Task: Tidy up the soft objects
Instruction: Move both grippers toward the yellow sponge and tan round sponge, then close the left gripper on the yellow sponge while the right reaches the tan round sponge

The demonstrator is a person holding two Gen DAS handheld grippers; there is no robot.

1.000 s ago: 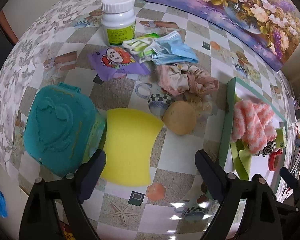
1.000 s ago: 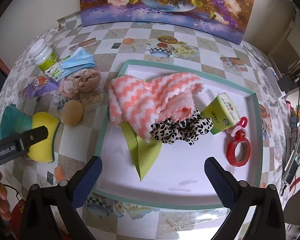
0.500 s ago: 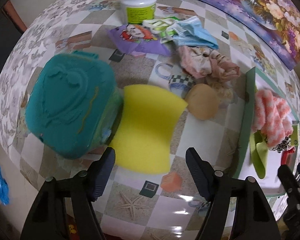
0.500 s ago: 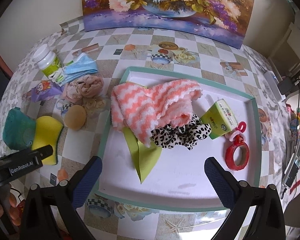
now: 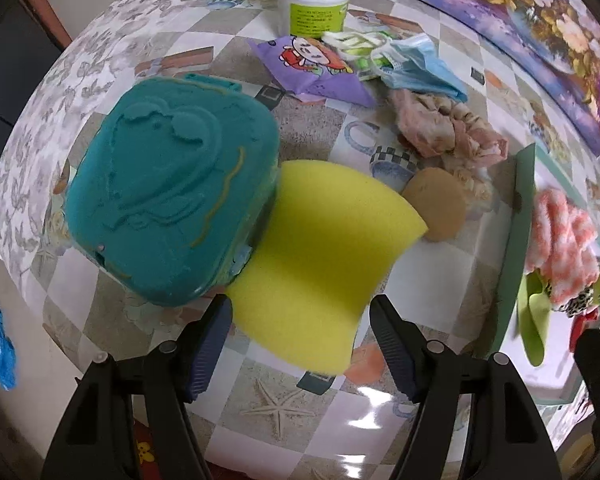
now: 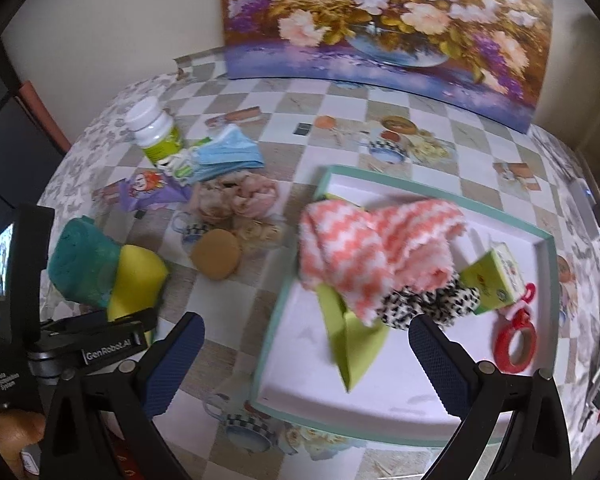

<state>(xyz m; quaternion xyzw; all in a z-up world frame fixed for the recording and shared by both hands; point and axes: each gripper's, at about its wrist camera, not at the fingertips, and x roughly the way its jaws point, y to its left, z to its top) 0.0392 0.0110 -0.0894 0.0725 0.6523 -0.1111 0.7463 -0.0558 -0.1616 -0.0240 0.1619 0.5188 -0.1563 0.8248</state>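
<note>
1. Nearest the left camera, the left gripper (image 5: pixel 300 332) hangs low over the tabletop (image 5: pixel 280 396) with its jaws released, one on each side of the near end of the yellow sponge (image 5: pixel 320 264) and not yet pressing it.
2. The sponge lies flat, its left edge tucked against the teal plastic case (image 5: pixel 172 208), which partly overlaps it; its far right corner sits just beside the round tan puff (image 5: pixel 436 208).
3. The step in hand looks like the grasp of the sponge, one of the soft things not yet in the tray. The next move calls for the jaws to sink a little and clench across the sponge's width, then lift clear without dragging the teal case along.
4. From there the sponge would go right, over the green rim of the tray (image 6: pixel 284 320).
5. The right gripper (image 6: pixel 304 364) hovers with jaws released and nothing between them, above the tray's near left edge.
6. Further in, the tray already holds the pink zigzag cloth (image 6: pixel 376 256), a leopard-print scrunchie (image 6: pixel 428 304), a green cloth (image 6: pixel 356 340), a small green carton (image 6: pixel 496 280) and a red tape roll (image 6: pixel 516 344).
7. Farther back on the tabletop, a crumpled pink fabric (image 5: pixel 444 132), a blue face mask (image 5: pixel 420 72), a purple cartoon packet (image 5: pixel 312 68) and a white bottle (image 5: pixel 314 0) wait outside the tray.
</note>
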